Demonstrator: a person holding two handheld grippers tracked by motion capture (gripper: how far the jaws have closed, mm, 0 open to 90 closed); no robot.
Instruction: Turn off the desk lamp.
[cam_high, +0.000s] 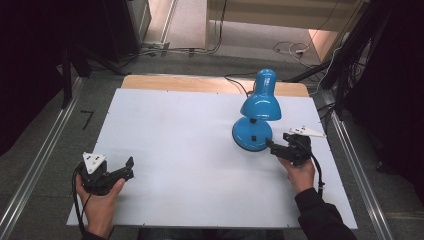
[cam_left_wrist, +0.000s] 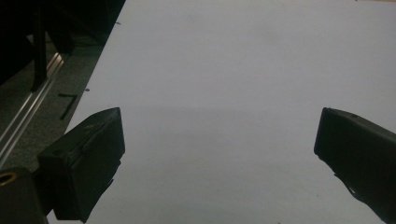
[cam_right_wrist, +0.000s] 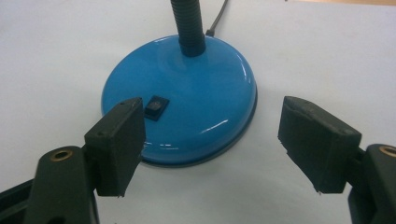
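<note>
the left gripper is showing a black body with a pale grey 3-cornered plate on top, dotted with small dark holes, and a black cable is trailing from its rear. the right gripper is wearing the same black housing and a matching pale plate, with a black cable looping back along the wrist. in the gripper views, each one is showing 2 blocky matte black pads with worn, chipped edges, mounted on black arms that are carrying brass-coloured screw inserts. the person's right arm is wearing a dark sleeve.
</note>
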